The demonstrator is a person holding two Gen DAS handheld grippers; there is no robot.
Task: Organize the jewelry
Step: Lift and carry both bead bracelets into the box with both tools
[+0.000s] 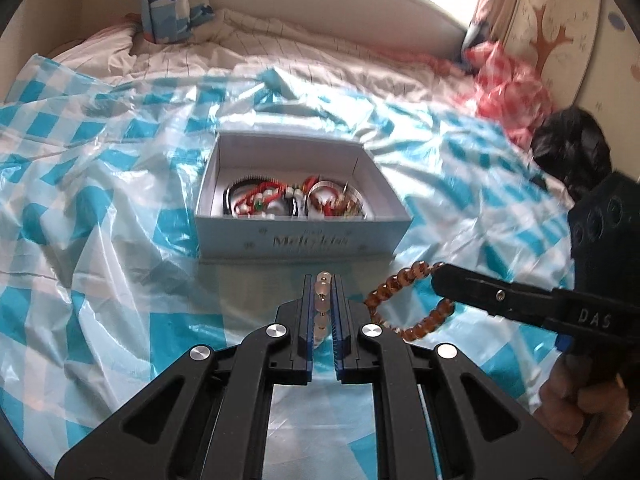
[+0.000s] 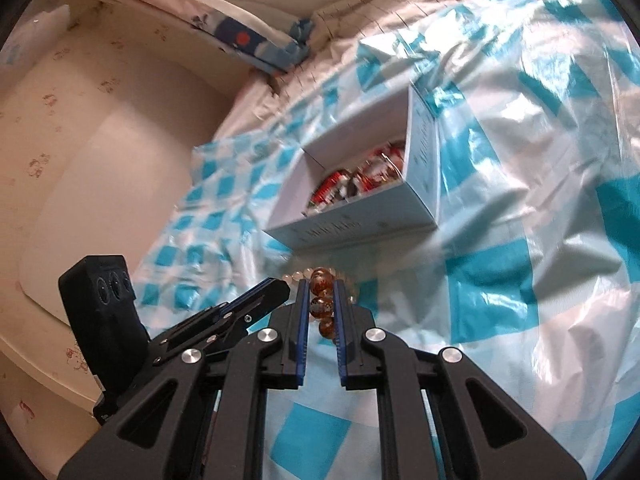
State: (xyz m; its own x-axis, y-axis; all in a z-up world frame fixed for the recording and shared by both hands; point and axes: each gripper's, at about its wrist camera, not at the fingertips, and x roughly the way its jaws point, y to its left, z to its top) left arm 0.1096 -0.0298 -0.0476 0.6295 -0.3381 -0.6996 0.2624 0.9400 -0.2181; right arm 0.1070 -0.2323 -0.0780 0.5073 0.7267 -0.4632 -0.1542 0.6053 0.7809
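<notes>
Blue-and-white checked plastic sheet (image 1: 100, 208) covers the bed in front of you, crumpled and glossy, with pink bedding (image 1: 280, 46) beyond it up to the headboard under a bright window.

Your left gripper (image 1: 323, 280) has its jaws drawn close together on a pale bracelet (image 1: 322, 300); the frosted beads run in a line between the blue pads (image 1: 307, 312), the topmost bead poking just past the tips. In the right wrist view the same pale bracelet (image 2: 296, 277) shows as a short arc behind your right fingers.

Your right gripper (image 2: 321, 284) is likewise nearly closed, pinching an amber bracelet (image 2: 322, 306), with three mottled brown beads stacked between its pads. From the left wrist view the amber bracelet (image 1: 404, 300) hangs as a loop from the right gripper (image 1: 438, 276), just beside your left fingers. The two grippers sit close together, the left gripper (image 2: 280, 288) angling in from the left in the right wrist view.

Straight ahead of both, near the tips, stands the open box (image 1: 304, 240), light blue outside with lettering on its near wall, white inside. It holds a tangle of jewelry (image 1: 296, 198): red, white and dark bead strings. The near wall stands between the bracelets and the inside.

A patterned pillow (image 1: 168, 0) leans at the headboard, and red-and-white plastic (image 1: 508, 84) is bunched at the far right.
</notes>
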